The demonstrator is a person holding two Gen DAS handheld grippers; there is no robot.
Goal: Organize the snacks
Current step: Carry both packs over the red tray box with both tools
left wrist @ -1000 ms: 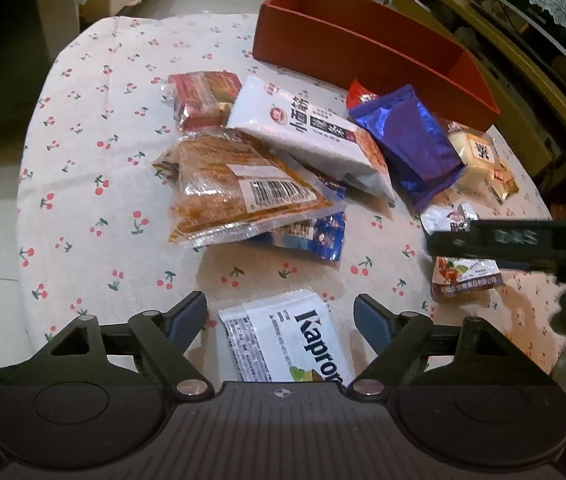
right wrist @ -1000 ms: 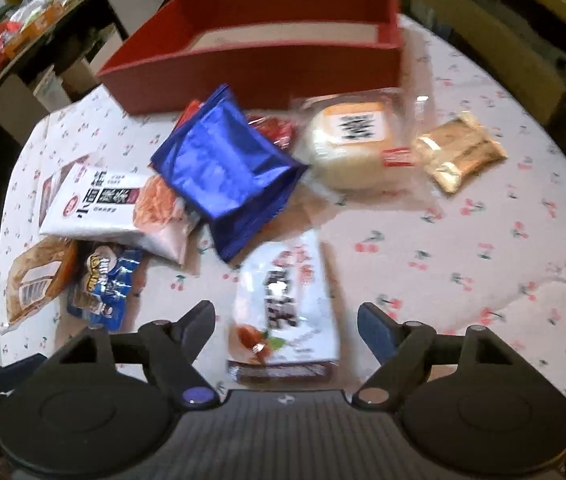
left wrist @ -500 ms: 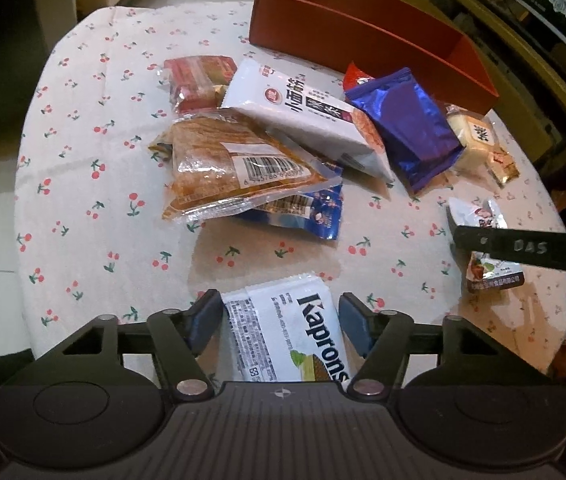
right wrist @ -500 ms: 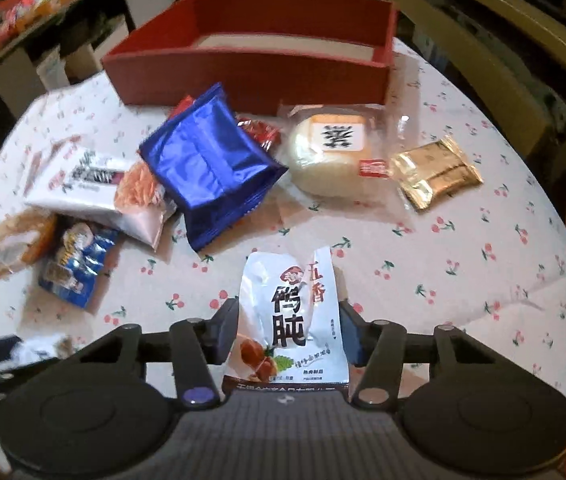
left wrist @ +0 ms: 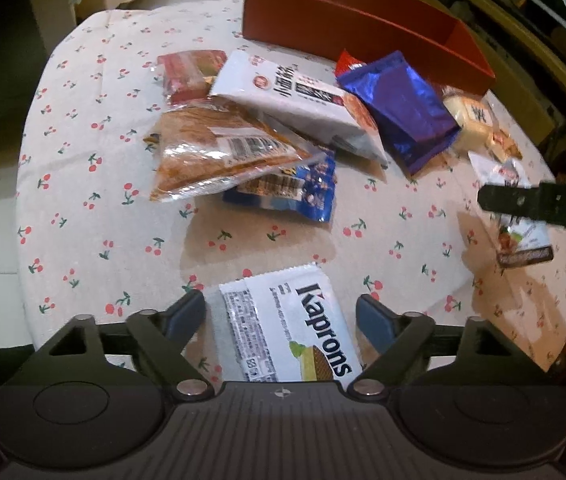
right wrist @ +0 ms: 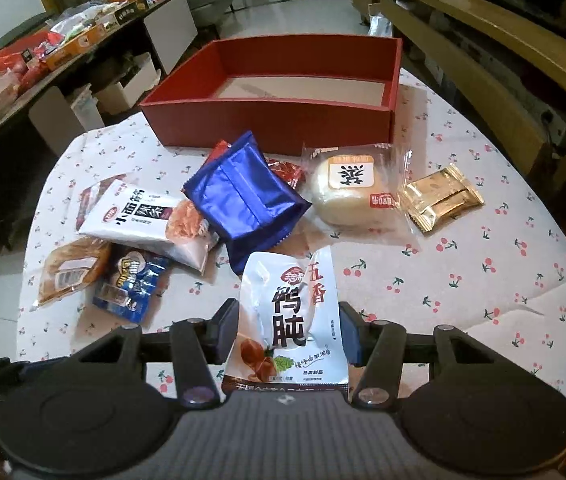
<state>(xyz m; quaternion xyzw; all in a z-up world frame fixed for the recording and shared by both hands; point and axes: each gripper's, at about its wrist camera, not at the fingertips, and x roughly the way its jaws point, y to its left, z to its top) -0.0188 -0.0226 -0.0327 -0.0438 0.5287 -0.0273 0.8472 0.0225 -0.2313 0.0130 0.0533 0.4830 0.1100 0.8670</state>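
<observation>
A red open box (right wrist: pixel 283 92) stands at the table's far side; it also shows in the left wrist view (left wrist: pixel 363 36). My right gripper (right wrist: pixel 289 326) is shut on a white duck-gizzard pouch (right wrist: pixel 289 312) and holds it lifted above the cloth. That pouch (left wrist: pixel 517 208) shows at the right of the left wrist view, under my right gripper's finger (left wrist: pixel 539 204). My left gripper (left wrist: pixel 281 314) is open around a white Kaprons wafer pack (left wrist: pixel 291 328) that lies on the table, with a gap on each side.
Several snacks lie on the cherry-print tablecloth (right wrist: pixel 463 280): a blue foil bag (right wrist: pixel 243 200), a white noodle pack (right wrist: pixel 139 216), a bread pack (left wrist: pixel 219 152), a small blue packet (left wrist: pixel 295 192), a round bun (right wrist: pixel 351 188), a gold biscuit pack (right wrist: pixel 441 200). A wooden bench (right wrist: pixel 483 80) stands right.
My right gripper closed on the duck-gizzard pouch and lifted it. My left gripper narrowed around the Kaprons pack half a second ago, then widened again.
</observation>
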